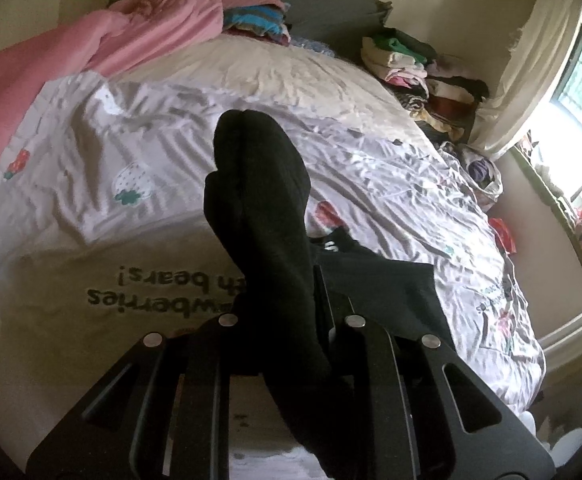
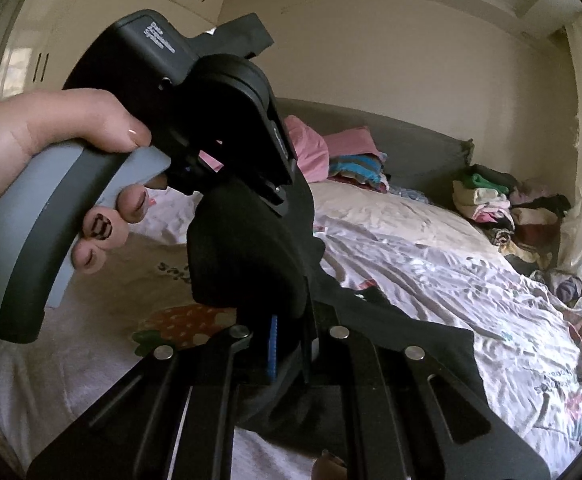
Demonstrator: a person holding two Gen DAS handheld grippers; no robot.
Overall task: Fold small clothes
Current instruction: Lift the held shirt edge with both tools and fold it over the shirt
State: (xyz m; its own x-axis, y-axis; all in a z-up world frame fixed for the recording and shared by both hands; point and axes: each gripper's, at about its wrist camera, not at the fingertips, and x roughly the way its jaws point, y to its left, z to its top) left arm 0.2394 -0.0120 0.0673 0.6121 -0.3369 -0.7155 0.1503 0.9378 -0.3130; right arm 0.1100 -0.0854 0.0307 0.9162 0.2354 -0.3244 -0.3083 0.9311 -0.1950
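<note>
1. Two black knit socks: long black ribbed sock raised above the white strawberry-print bedsheet, second black sock lying flat on it just beside.
2. Left gripper closed on the long sock.
3. Right gripper clamped on the same sock, close below the left.
4. Folded clothes pile well apart, near the grey headboard.
</note>
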